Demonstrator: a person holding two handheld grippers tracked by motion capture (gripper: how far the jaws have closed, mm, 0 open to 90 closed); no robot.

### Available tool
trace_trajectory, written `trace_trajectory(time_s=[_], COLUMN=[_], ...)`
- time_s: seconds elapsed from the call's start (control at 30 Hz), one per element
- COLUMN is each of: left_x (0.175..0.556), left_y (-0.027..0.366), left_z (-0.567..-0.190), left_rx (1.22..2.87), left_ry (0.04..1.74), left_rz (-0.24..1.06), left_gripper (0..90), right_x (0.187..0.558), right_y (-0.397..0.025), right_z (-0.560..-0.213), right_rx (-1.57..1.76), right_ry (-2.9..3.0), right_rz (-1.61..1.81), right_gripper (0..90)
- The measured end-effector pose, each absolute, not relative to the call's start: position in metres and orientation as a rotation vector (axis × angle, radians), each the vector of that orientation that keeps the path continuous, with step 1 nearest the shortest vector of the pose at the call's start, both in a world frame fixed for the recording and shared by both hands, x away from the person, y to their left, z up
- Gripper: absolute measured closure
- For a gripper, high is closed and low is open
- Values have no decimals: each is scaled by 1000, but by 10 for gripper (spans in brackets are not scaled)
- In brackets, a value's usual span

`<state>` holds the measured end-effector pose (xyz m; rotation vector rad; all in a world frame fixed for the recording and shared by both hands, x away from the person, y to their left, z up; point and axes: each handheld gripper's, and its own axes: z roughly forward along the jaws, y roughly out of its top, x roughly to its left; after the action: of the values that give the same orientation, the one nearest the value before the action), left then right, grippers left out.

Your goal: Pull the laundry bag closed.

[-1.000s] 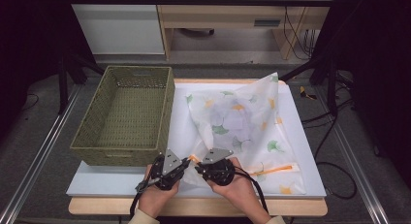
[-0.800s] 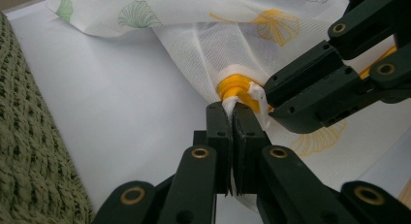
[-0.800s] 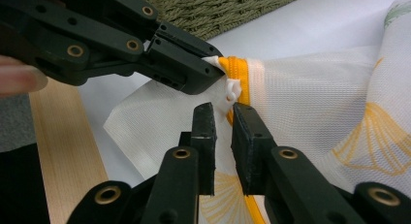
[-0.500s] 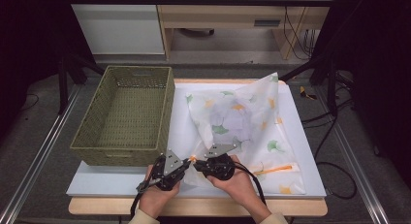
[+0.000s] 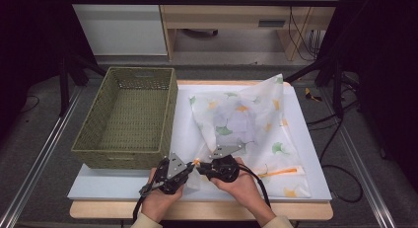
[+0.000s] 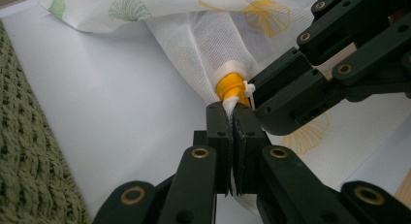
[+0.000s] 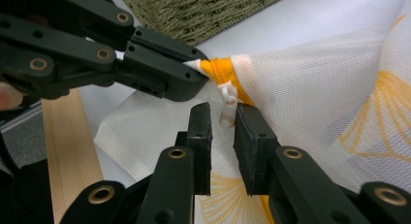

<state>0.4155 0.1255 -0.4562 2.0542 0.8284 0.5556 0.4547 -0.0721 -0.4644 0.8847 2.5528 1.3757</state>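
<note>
Left gripper (image 6: 231,118): jaws clamped on corner of mesh bag (image 5: 246,124), right at orange zipper end (image 6: 231,86). Right gripper (image 7: 224,118): jaws parted, straddling white zipper pull (image 7: 227,102), not closed on it. Both grippers tip to tip at near edge of white board (image 5: 123,181). Bag spread across board's right half, leaf print, far corner raised. Green woven basket (image 5: 127,154) just left of bag, on board's left side.

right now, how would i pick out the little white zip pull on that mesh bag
Start at the green basket and go to its near right corner, where the two tools meet on the white mesh bag. There an orange zip end pokes out; the zip pull is the small white plastic tab hanging beside it.
</note>
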Motion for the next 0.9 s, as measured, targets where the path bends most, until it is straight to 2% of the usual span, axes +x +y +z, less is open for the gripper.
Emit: trace_trajectory(time_s=[0.23, 0.47, 0.73, 0.9], left_x=[417, 417, 417, 417], left_y=[126, 127, 126, 126], left_z=[-457, -458, -458, -459], left_rx=[2054, 2057, 2055, 2053], left_ry=[837, 839, 842, 843], left_rz=[559, 557, 558, 560], left_gripper=[874, 874, 874, 874], right_x=[457, 455, 456, 455], right_y=[-73, -73, -71, -70], right_z=[-467, -466, -466, -465], right_rx=[901, 887, 911, 921], right_ry=[2542, 2554, 2538, 2532], right_rz=[1391, 1396, 1389, 1368], right_gripper=[834, 813, 881, 894])
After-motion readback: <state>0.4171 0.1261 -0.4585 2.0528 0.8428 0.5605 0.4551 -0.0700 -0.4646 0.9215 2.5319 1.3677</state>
